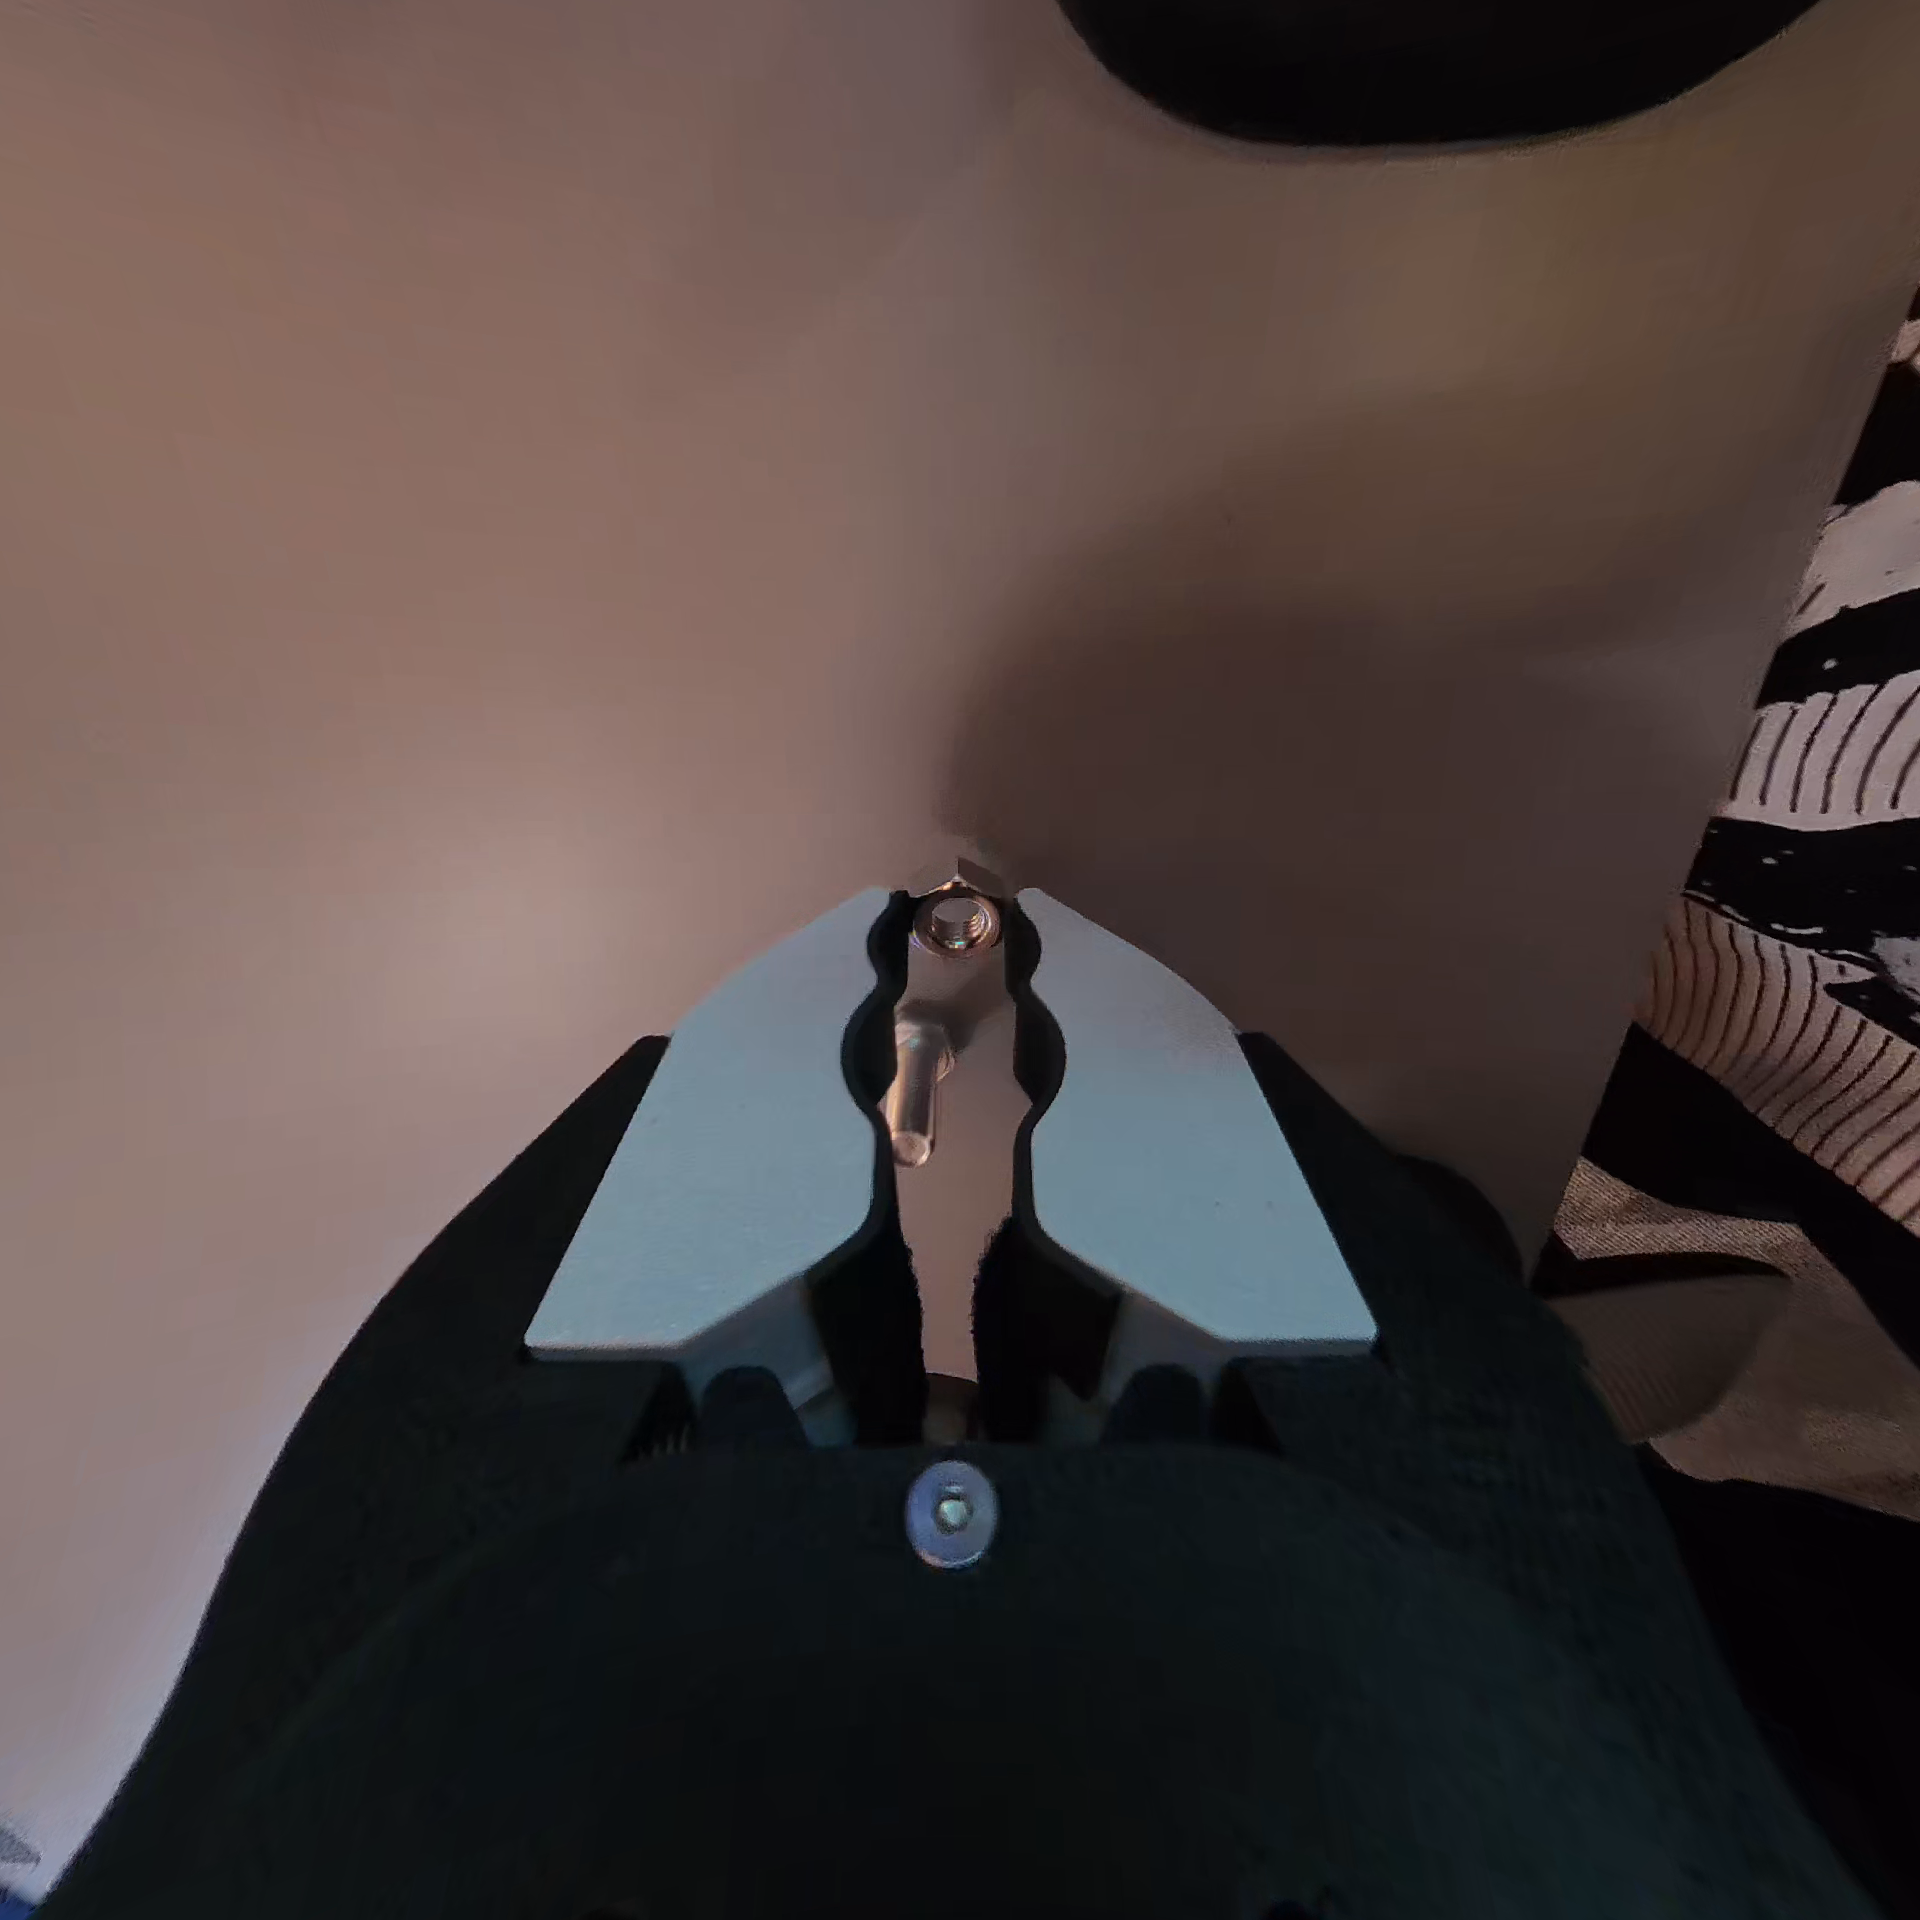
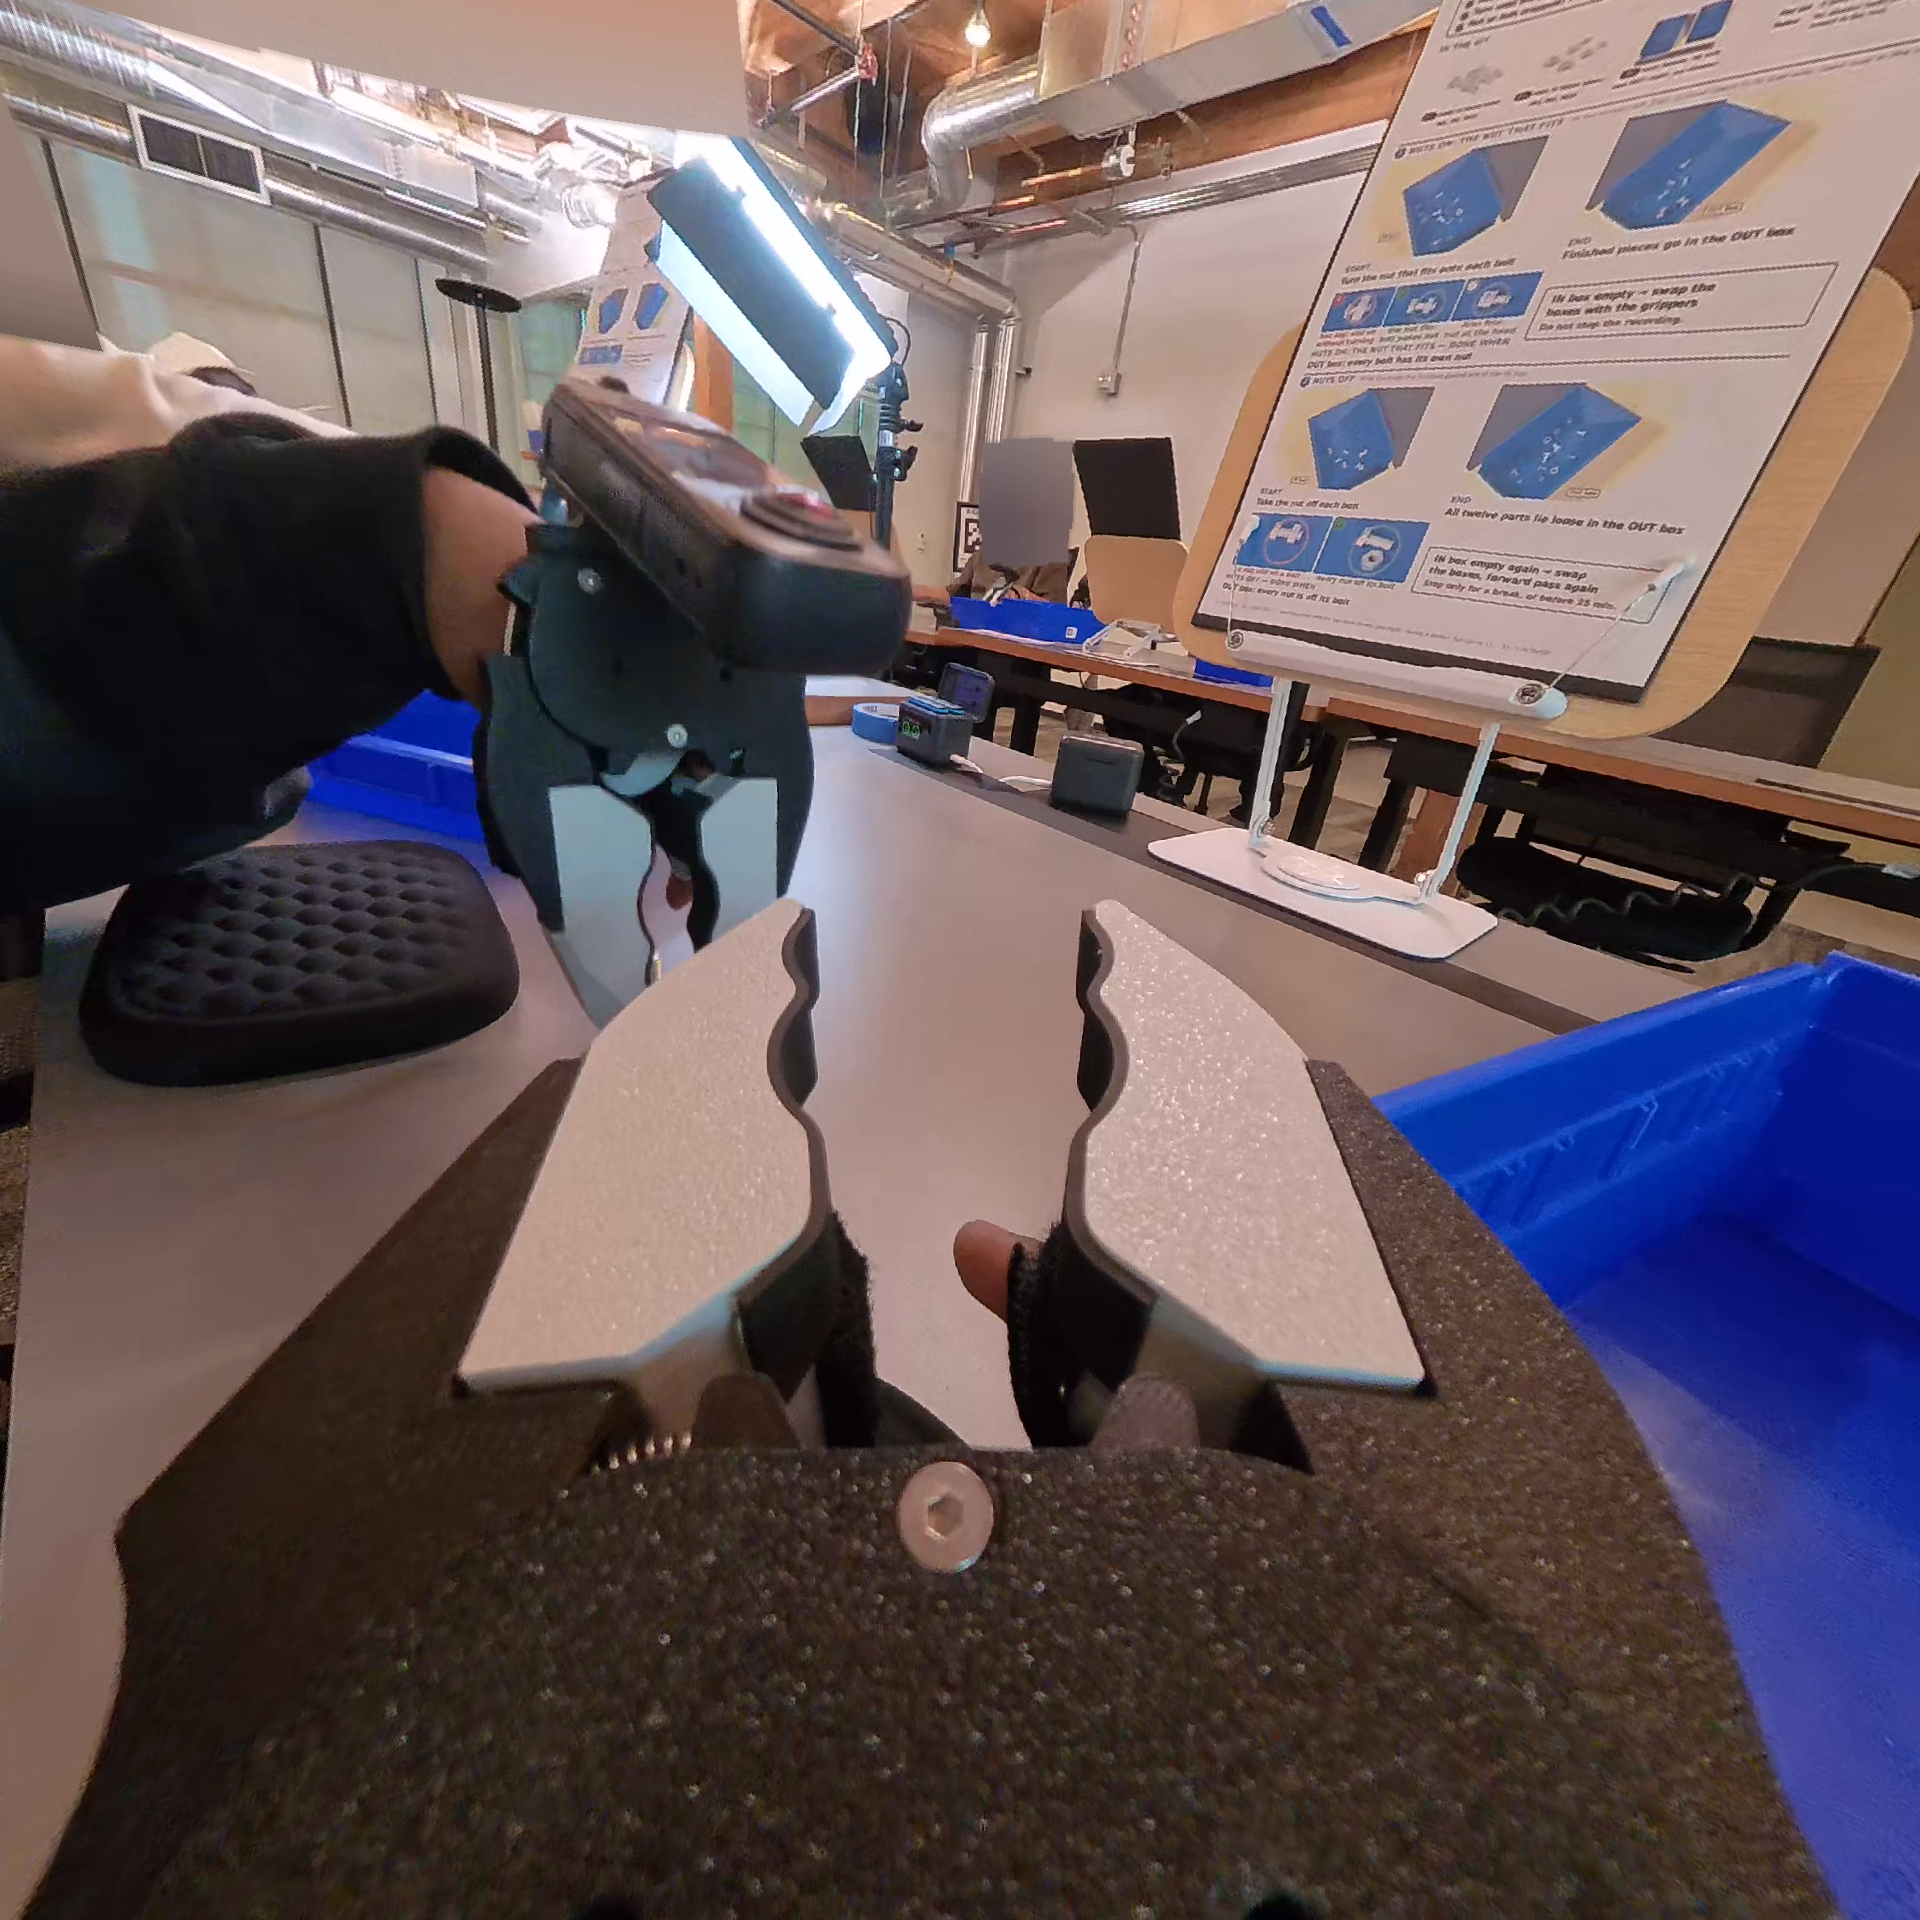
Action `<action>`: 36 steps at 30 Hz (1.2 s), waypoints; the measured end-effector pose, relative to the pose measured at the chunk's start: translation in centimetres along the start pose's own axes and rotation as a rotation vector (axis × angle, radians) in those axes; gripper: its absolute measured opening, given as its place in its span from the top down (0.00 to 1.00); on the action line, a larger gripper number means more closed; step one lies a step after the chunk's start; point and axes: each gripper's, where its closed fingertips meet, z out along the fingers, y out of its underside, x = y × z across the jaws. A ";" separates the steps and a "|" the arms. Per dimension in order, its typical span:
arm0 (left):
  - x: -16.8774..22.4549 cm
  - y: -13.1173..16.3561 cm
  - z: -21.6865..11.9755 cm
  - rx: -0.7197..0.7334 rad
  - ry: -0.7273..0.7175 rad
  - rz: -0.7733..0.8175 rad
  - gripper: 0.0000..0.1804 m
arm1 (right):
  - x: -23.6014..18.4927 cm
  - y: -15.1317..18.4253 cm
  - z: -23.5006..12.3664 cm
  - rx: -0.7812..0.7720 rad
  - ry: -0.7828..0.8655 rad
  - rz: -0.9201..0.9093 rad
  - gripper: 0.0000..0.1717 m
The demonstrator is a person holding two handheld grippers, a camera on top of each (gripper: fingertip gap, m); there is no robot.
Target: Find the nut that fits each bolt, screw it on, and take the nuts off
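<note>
Seen from the right wrist, a black dimpled pad [image 2: 296, 961] lies at the far left of the grey table [image 2: 935, 1039], and behind it a blue bin [image 2: 400, 764] shows only in part behind a dark sleeve, so its contents cannot be told. Just right of the pad, the left gripper [image 2: 649, 961] points down at the tabletop with its tips close together. Its own view shows a silver nut [image 1: 951, 920] pinched between the fingertips [image 1: 1029, 914], threaded hole facing the camera, and a silver bolt [image 1: 920, 1081] lying on the table below the nut, in the gap between the two fingers and beside the left one. Further right, the right gripper [image 2: 945, 935] hovers low over the table with its fingers spread wide and only bare tabletop between them. To its right stands an instruction sheet [image 2: 1538, 343] on a white stand [image 2: 1340, 883]. At the far right edge, a second blue bin [image 2: 1683, 1122] sits beside the right gripper; the visible part of its floor holds no parts.
</note>
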 end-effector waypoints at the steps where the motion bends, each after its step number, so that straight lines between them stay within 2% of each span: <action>1: 0.1 0.0 0.4 -0.008 0.005 -0.001 0.90 | 0.0 0.0 0.0 -0.001 0.000 -0.001 0.72; 9: 0.4 0.3 1.8 -0.048 -0.012 0.020 0.90 | 0.0 0.1 0.1 -0.008 0.001 -0.002 0.72; 14: 0.6 0.1 1.0 0.049 -0.010 -0.012 0.86 | -0.1 0.3 0.2 -0.020 -0.001 -0.009 0.72; 17: 0.6 -0.7 -1.2 0.283 -0.032 -0.075 0.85 | -0.2 0.4 0.3 -0.037 -0.003 -0.016 0.72; 21: 0.1 -1.6 -6.2 0.774 -0.156 -0.164 0.84 | -0.4 0.9 0.7 -0.075 -0.009 -0.036 0.72; 24: 0.3 -0.7 -10.1 1.148 -0.276 -0.200 0.80 | -0.7 1.2 0.9 -0.103 -0.024 -0.048 0.71; 27: 0.6 1.3 -12.1 1.443 -0.280 -0.320 0.72 | -0.9 1.5 1.2 -0.139 -0.048 -0.041 0.70; 30: 0.8 3.4 -12.5 1.623 -0.290 -0.401 0.66 | -2.0 2.6 2.0 -0.243 -0.127 -0.045 0.67; 32: 1.2 4.0 -12.8 1.688 -0.309 -0.399 0.65 | -3.0 3.3 2.8 -0.311 -0.182 -0.042 0.67; 36: 1.6 4.4 -13.1 1.730 -0.301 -0.380 0.64 | -6.1 4.2 5.9 -0.421 -0.305 0.030 0.77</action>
